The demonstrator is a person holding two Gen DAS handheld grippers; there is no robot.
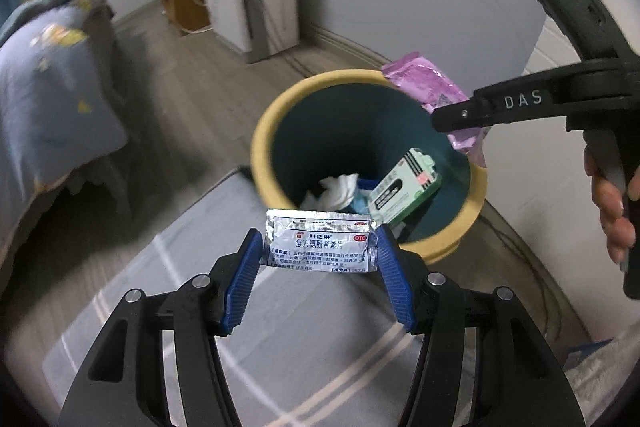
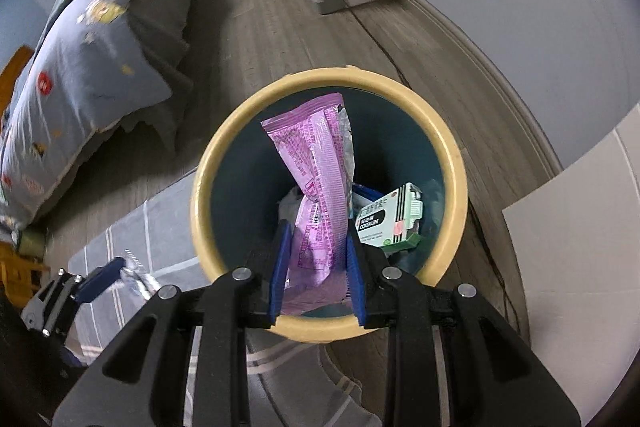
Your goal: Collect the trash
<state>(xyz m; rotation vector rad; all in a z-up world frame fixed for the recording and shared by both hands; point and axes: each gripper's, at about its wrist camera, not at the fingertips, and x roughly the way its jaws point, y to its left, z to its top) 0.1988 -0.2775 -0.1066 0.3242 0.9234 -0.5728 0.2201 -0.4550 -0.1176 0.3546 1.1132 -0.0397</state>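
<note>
While the left gripper (image 1: 318, 251) clamps a silver medicine sachet (image 1: 320, 247) just short of the yellow-rimmed bin (image 1: 264, 131), the right gripper (image 2: 318, 271) grips a crumpled pink wrapper (image 2: 320, 187) directly above the bin's mouth.

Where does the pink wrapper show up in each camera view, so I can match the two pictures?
Left wrist view: the pink wrapper sits upper right, over the bin's far rim, clamped in the right gripper.
Right wrist view: it stands centre, over the bin's mouth.
Shared landmark: the yellow-rimmed bin, with a green box inside.
</note>
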